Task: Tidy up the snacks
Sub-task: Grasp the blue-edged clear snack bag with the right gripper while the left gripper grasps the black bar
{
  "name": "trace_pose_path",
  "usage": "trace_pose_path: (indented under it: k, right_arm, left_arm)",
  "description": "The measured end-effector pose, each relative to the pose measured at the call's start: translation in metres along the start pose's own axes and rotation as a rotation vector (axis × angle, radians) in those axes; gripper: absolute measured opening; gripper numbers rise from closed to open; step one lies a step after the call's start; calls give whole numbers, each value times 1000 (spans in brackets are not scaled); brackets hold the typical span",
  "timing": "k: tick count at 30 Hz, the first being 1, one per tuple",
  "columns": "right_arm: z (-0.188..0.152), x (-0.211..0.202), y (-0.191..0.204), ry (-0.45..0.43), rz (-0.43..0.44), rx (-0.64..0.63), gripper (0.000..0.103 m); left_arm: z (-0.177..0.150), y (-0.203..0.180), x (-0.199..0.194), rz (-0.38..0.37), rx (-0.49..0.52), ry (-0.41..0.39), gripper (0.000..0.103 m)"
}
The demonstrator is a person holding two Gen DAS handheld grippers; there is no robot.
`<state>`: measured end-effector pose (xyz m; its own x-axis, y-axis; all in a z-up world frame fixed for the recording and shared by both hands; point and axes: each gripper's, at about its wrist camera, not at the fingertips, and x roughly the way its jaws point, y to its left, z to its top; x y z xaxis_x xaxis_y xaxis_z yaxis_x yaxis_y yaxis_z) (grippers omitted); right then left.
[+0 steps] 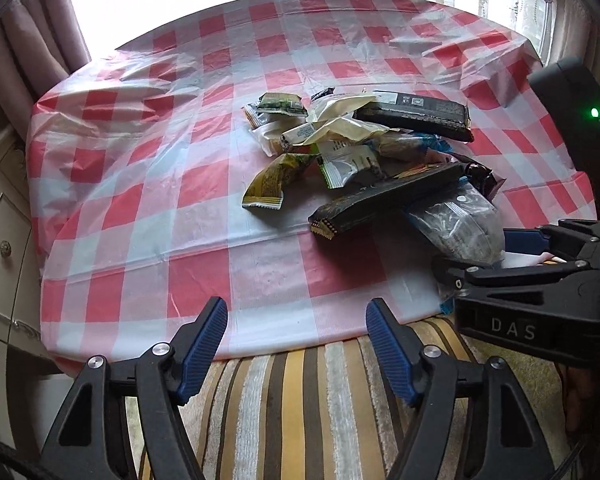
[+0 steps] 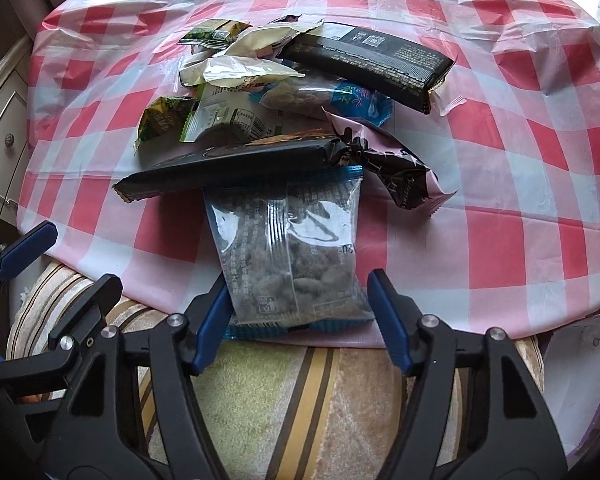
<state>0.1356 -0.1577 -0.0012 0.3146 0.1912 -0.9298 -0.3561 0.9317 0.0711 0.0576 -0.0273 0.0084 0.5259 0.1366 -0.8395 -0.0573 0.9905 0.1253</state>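
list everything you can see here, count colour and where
table: 1, covered in red and white checked plastic cloth, centre of both views
long dark bars: 2, black; one at the far side of the pile, one lying across its near side
clear packet: 1, transparent with blue ends, nearest the table edge, its far end under the near bar
green packets: at least 2, left side of pile
cream wrappers: a few, exact count unclear, top of pile
pink and dark packet: 1, right of pile
striped cushion: 1, brown, yellow, white, below the table edge
cabinet: 1, cream, far left
curtains: mauve, by the window
left gripper: black, blue pads, open
right gripper: same, open around the clear packet's near end
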Motion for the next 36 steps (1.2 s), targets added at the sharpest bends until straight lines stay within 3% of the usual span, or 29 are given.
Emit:
trace_pose_path:
  k: [2, 13, 15, 16, 17, 21, 24, 28, 36]
  right_arm:
    - [-1, -1, -4, -5, 7, 18, 66]
    - [-10, -13, -35, -33, -2, 142, 57]
    - [-11, -15, -38, -37, 0, 150, 57]
    - [-11, -16, -38, -39, 1, 149, 56]
    - [-12, -17, -39, -43, 0, 151, 56]
    - [-17, -23, -44, -62, 7, 171, 52]
    - [-17, -27, -44, -88, 18, 171, 52]
    - [-23, -36, -47, -119, 48, 175, 51]
    - [-33, -54, -59, -175, 101, 195, 50]
  left_arm:
    - [9, -5, 4, 8, 39, -12, 68]
    - [46, -39, 32, 49, 283, -48, 67]
    - [49, -51, 37, 52, 344, -55, 55]
    - [50, -57, 40, 49, 367, -55, 42]
    - [51, -61, 42, 39, 380, -49, 36]
    - [50, -69, 40, 5, 409, -52, 27]
    - [47, -63, 30, -41, 356, -49, 22]
    - [41, -45, 13, -165, 217, -43, 15]
    - [29, -19, -6, -292, 12, -43, 15]
